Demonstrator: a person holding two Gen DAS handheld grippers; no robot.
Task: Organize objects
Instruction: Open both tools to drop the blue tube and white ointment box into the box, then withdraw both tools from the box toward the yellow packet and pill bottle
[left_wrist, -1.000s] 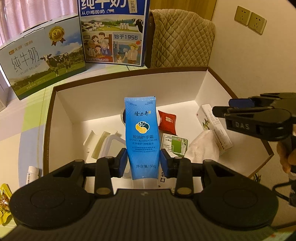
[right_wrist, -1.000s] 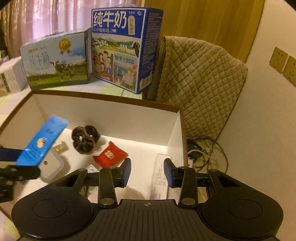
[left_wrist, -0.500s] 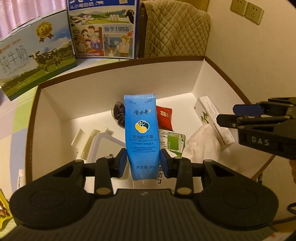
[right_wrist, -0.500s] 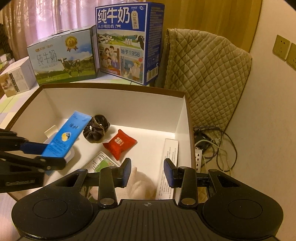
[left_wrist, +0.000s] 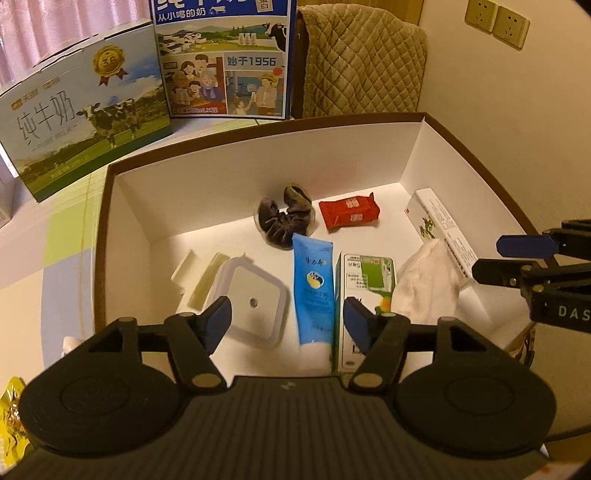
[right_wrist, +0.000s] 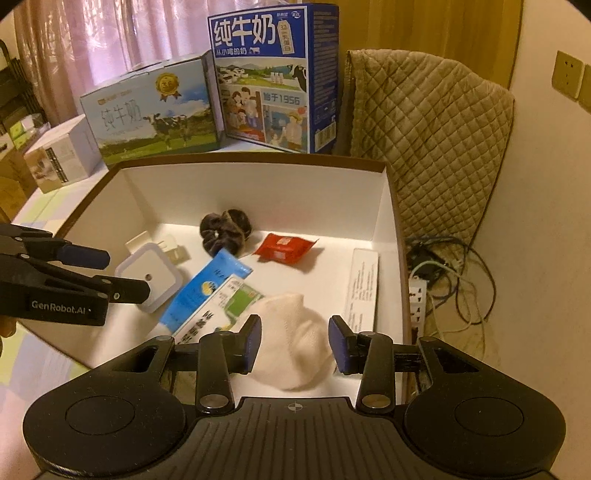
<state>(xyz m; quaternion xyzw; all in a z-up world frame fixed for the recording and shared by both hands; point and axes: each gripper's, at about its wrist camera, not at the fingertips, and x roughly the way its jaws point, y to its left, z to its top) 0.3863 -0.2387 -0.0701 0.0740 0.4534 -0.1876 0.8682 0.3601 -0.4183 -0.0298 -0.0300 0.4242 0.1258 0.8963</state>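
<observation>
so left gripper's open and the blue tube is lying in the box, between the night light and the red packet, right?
Not quite. In the left wrist view the blue tube lies between the night light and the green-and-white carton, not the red packet. The left gripper is open, the tube in the box.

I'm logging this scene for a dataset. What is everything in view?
box: 1, white inside, brown rim, on the table
tube: 1, blue, lying in the box
scrunchie: 1, dark, box rear
packet: 1, red, box rear
night light: 1, white, box left
green carton: 1, beside the tube
cloth: 1, white, box right
long carton: 1, white, along the right wall
milk cases: 2, behind the box
quilted cover: 1, tan, right rear
left gripper: open, above the box
right gripper: open, above the cloth
</observation>
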